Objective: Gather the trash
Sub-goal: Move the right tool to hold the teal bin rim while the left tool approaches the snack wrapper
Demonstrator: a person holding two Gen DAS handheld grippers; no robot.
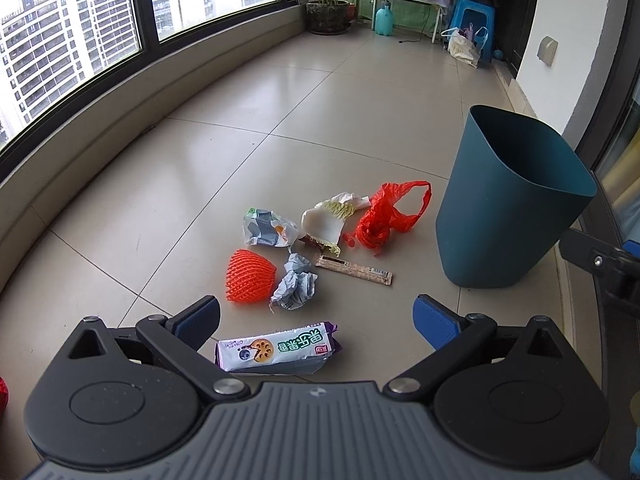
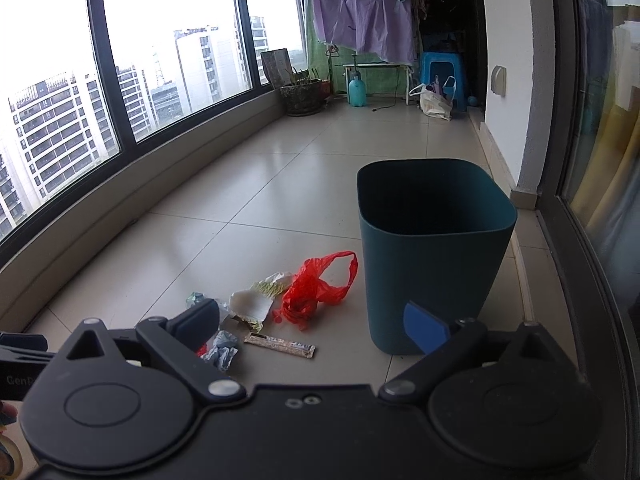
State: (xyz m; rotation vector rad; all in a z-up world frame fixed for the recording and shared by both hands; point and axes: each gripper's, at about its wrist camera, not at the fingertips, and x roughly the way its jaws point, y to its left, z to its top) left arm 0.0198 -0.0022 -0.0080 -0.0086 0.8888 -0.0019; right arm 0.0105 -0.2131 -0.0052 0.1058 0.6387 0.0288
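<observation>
The left tool point(image 1: 316, 322) hung low over the floor point(image 1: 224, 148), its jaws spread wide and empty above a purple-and-white snack wrapper point(image 1: 276, 346). The right tool point(image 2: 316, 326) was likewise released, facing the dark teal bin point(image 2: 434, 256) at one o'clock. Litter lay at eleven o'clock: an orange foam net point(image 1: 250, 276), crumpled paper point(image 1: 295, 282), a red plastic bag point(image 1: 386, 216).

Your left hand-held gripper point(image 1: 316, 326) and right hand-held gripper point(image 2: 316, 326) share black linkages, silver rivets and blue pads point(image 1: 434, 324).
</observation>
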